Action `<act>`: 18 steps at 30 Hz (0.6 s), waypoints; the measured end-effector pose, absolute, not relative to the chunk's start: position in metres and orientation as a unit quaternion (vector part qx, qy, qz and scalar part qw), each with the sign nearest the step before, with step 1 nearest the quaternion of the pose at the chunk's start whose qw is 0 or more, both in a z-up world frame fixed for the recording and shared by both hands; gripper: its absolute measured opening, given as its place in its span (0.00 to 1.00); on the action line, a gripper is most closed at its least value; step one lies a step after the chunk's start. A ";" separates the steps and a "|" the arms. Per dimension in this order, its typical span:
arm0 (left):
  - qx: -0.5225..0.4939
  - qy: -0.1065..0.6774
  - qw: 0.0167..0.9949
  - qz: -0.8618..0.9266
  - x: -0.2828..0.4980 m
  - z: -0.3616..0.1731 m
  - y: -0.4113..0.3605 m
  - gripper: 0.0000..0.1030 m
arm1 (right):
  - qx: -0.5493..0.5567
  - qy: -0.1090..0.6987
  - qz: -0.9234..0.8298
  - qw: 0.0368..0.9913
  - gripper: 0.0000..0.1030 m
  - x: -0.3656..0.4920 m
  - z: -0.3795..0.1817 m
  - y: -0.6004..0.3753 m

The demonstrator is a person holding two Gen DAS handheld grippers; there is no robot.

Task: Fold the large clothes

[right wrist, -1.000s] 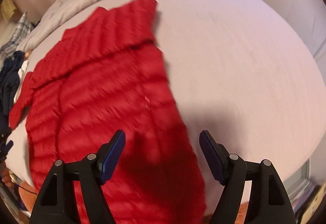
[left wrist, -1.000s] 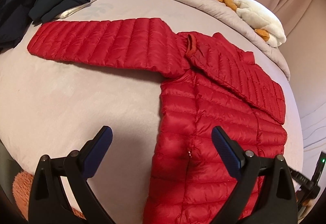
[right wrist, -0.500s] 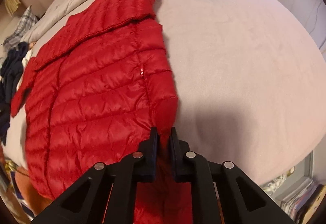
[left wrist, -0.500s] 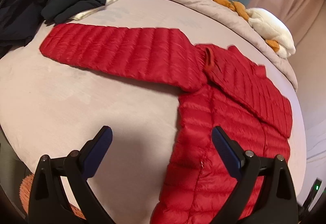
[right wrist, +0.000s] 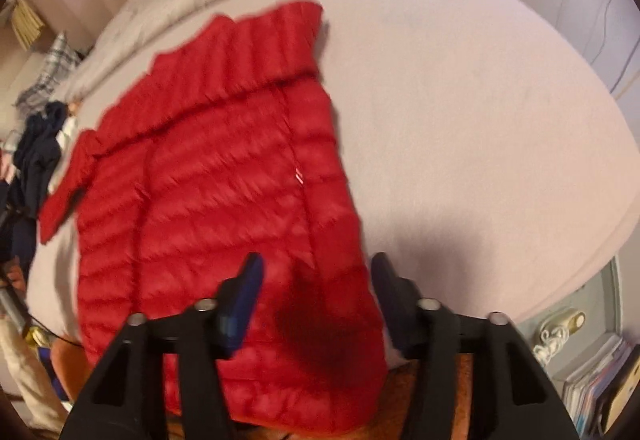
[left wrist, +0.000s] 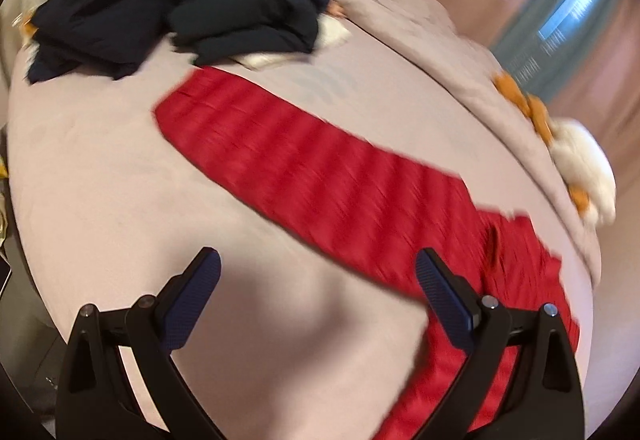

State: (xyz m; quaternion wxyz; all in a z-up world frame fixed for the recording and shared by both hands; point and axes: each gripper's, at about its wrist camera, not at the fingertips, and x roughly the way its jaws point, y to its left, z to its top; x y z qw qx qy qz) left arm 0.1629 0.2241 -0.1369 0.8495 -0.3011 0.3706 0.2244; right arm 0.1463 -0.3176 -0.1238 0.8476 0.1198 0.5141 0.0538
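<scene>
Both grippers are hanging with fingers spread, grasping nothing. Right gripper [right wrist: 316, 280] has just been opening, its fingers straddling the near hem of the red jacket [right wrist: 224, 200] without pressing it. Left gripper [left wrist: 318, 280] is hovering over bare bed [left wrist: 100, 180], its right finger overlapping the outstretched sleeve [left wrist: 304, 176]. Quilted and puffy, the jacket is lying flat, one sleeve folded across its top.

Red quilted puffer jacket [right wrist: 208, 200] lies flat on the bed, one sleeve [left wrist: 320, 176] outstretched.
</scene>
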 end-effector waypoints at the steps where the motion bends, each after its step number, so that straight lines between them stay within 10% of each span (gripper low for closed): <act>1: -0.312 0.363 0.845 0.239 0.162 -0.137 0.238 0.95 | 0.117 0.504 0.059 0.854 0.59 0.142 -0.116 -0.314; 11: -0.387 0.325 0.810 0.295 0.157 -0.160 0.331 0.91 | 0.071 0.357 0.131 0.922 0.86 0.099 -0.020 -0.275; 18: -0.424 0.327 0.792 0.293 0.165 -0.179 0.366 0.85 | 0.029 0.276 0.208 0.938 0.87 0.105 0.027 -0.212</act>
